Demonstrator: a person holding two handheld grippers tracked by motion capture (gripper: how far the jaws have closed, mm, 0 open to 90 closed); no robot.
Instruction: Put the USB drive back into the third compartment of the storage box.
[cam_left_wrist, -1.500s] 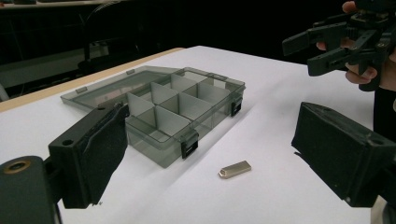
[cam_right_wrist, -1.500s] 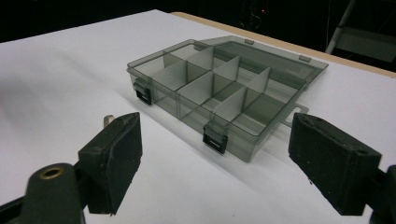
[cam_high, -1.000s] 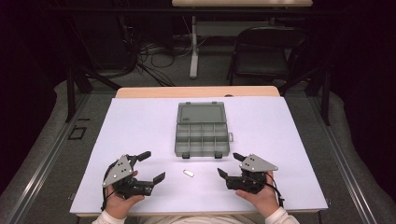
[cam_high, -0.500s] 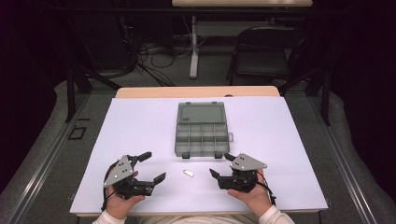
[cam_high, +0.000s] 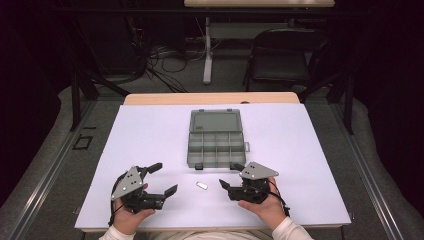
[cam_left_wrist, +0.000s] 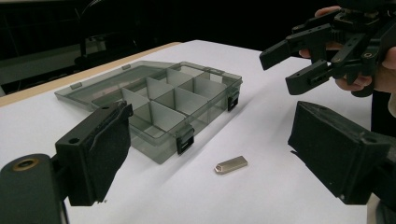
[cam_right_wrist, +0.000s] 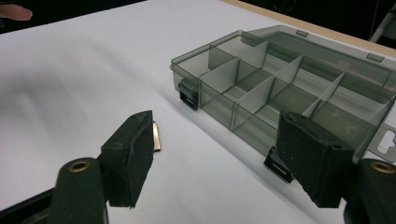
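A grey see-through compartment box (cam_high: 216, 145) lies open in the middle of the table, its lid laid back. A small silver metal piece (cam_high: 201, 185) lies on the white sheet in front of it, between my two grippers. My left gripper (cam_high: 166, 177) rests to the left of the piece, open and empty; its view shows the piece (cam_left_wrist: 231, 164) ahead of the jaws. My right gripper (cam_high: 228, 175) hovers just right of the piece, open. Its jaws have just been closing a little, with nothing between them. In the right gripper view the piece (cam_right_wrist: 156, 136) is half hidden behind one jaw.
The box (cam_right_wrist: 280, 88) has several empty compartments and black latches on its front wall. The table's wooden far edge (cam_high: 210, 98) borders a dark floor with cables and a folding chair (cam_high: 285, 55). White sheet lies bare on both sides of the box.
My right gripper has slid left toward the metal piece, its jaws a bit narrower. The left gripper, box and piece have stayed put.
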